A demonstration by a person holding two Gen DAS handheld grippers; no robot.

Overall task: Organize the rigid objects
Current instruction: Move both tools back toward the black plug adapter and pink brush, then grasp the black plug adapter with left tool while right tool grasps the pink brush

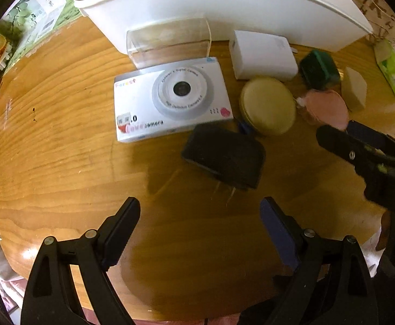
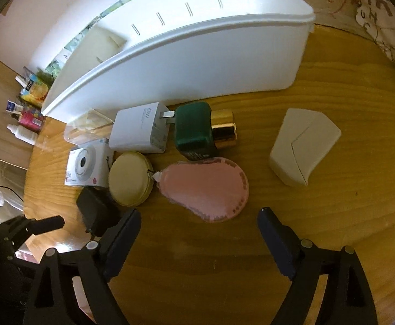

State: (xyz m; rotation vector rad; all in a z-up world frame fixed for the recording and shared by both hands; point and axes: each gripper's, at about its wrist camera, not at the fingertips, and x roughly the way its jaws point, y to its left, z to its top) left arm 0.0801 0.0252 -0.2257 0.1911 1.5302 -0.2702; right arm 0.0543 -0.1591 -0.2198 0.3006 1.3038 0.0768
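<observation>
On the round wooden table (image 1: pixel 62 162) lies a cluster of objects: a white toy camera box (image 1: pixel 170 98), a black plug adapter (image 1: pixel 224 157), a cream round case (image 1: pixel 267 105), a white charger (image 1: pixel 263 55), a green bottle (image 1: pixel 320 69) with a gold cap (image 2: pixel 223 128), a pink pear-shaped pad (image 2: pixel 205 187) and a beige wedge box (image 2: pixel 303 146). My left gripper (image 1: pixel 200 214) hangs open just short of the black adapter, nothing between its fingers. My right gripper (image 2: pixel 198 224) is open in front of the pink pad, empty.
A large white bin (image 2: pixel 170 59) stands behind the objects. A clear plastic case (image 1: pixel 167 40) leans against it. Snack packets and small bottles (image 2: pixel 29 108) sit at the far left, a green tissue pack (image 1: pixel 393 73) at the right. The table edge curves close below both grippers.
</observation>
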